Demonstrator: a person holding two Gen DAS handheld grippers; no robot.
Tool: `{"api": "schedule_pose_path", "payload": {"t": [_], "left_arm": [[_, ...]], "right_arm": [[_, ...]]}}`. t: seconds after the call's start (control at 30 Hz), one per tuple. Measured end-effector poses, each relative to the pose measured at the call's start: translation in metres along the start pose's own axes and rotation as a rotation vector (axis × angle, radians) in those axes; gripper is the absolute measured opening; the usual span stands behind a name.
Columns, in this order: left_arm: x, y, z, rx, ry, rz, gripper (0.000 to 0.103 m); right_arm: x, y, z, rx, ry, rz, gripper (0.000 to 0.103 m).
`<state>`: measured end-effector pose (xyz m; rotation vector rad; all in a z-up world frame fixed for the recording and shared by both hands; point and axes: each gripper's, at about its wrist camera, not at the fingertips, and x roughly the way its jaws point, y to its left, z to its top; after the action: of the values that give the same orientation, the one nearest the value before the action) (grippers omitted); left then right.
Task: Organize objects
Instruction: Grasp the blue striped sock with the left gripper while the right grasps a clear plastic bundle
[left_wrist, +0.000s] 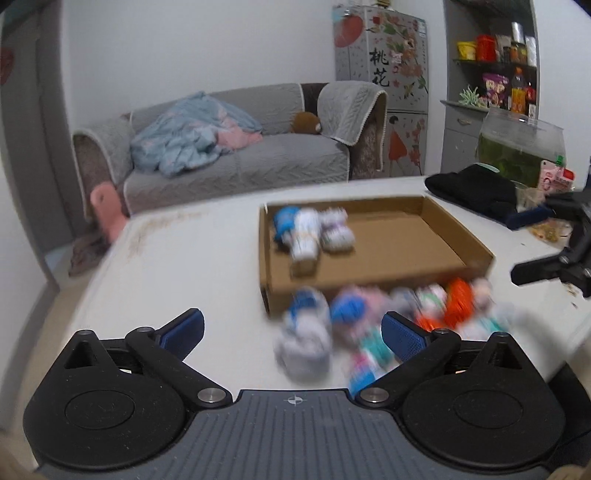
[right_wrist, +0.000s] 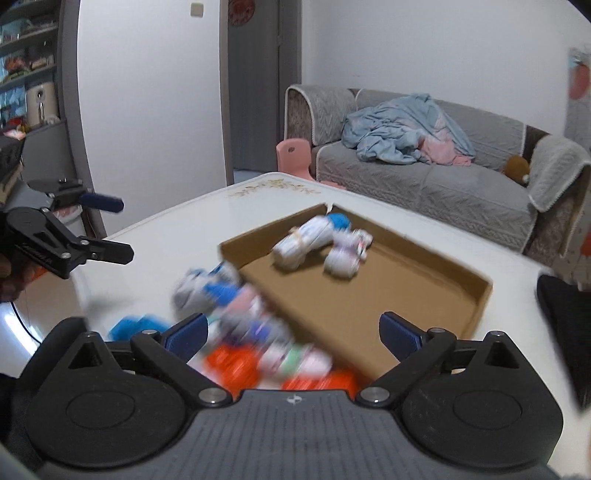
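Pile (left_wrist: 388, 317) — a blurred heap of small rolled bundles, white, blue, pink and orange, on the table (left_wrist: 177, 266) just outside the near wall of the box (left_wrist: 384, 236). Individual bundles cannot be told apart in either view; motion blur hides their outlines and their long axes.

Box: shallow cardboard tray, open top. Three bundles (left_wrist: 314, 232) already lie in its far left corner, touching one another; the rest of its floor is bare.

Left gripper (left_wrist: 291, 332): jaws spread wide, holding nothing. In its own view the pile sits ahead and to the right, its left edge falling between the blue pads (left_wrist: 400, 334), the white-and-blue bundle (left_wrist: 304, 325) closest to centre.

Right gripper (right_wrist: 291, 332): also wide apart and empty. Here the pile (right_wrist: 240, 332) lies ahead and to the left, partly between the pads, with the box (right_wrist: 369, 291) beyond and to the right.

Judgement: I read the step in hand as picking the next bundle for the box. Both grippers are near the pile — neither clearly nearer. The move turns on direction: from either gripper the carry runs forward over the near wall, away from me. I would confirm a bundle's axis once the blur clears.

Beyond the table: sofa (left_wrist: 236, 155), fishbowl (left_wrist: 521, 147).
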<state>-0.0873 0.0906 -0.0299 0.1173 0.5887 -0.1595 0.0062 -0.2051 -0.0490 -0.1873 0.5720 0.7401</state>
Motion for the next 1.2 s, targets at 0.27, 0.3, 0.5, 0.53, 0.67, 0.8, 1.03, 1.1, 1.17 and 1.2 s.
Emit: {"api": "schedule_pose_path", "payload": {"t": [0.27, 0.3, 0.5, 0.53, 0.67, 0.8, 1.03, 1.1, 1.17, 1.2], "left_arm": [[0.004, -0.032, -0.062, 0.042, 0.011, 0.005, 0.102], [0.007, -0.035, -0.065, 0.050, 0.012, 0.014, 0.102], [0.025, -0.041, -0.076, 0.087, 0.011, 0.021, 0.102], [0.028, -0.041, -0.077, 0.087, 0.015, 0.020, 0.102], [0.037, -0.036, -0.085, 0.070, 0.029, 0.016, 0.101], [0.041, -0.032, -0.086, 0.054, 0.029, -0.002, 0.096], [0.040, -0.032, -0.091, 0.015, 0.022, -0.080, 0.061], [0.039, -0.034, -0.091, 0.023, 0.018, -0.079, 0.058], [0.038, -0.033, -0.091, 0.021, 0.021, -0.080, 0.056], [0.037, -0.033, -0.091, 0.020, 0.024, -0.081, 0.056]], "right_arm": [[-0.003, 0.066, -0.078, 0.065, -0.018, 0.032, 0.099], [0.002, 0.068, -0.079, 0.069, -0.013, 0.036, 0.099], [0.016, 0.070, -0.086, 0.072, -0.031, -0.001, 0.099], [0.019, 0.068, -0.087, 0.076, -0.031, 0.002, 0.099], [0.033, 0.066, -0.092, 0.052, -0.018, -0.023, 0.099], [0.034, 0.069, -0.104, 0.046, -0.015, -0.013, 0.092], [0.028, 0.074, -0.113, 0.030, -0.037, -0.002, 0.073], [0.027, 0.072, -0.115, 0.034, -0.046, 0.001, 0.072], [0.024, 0.071, -0.115, 0.032, -0.053, 0.003, 0.071], [0.022, 0.072, -0.115, 0.029, -0.057, 0.006, 0.070]]}}
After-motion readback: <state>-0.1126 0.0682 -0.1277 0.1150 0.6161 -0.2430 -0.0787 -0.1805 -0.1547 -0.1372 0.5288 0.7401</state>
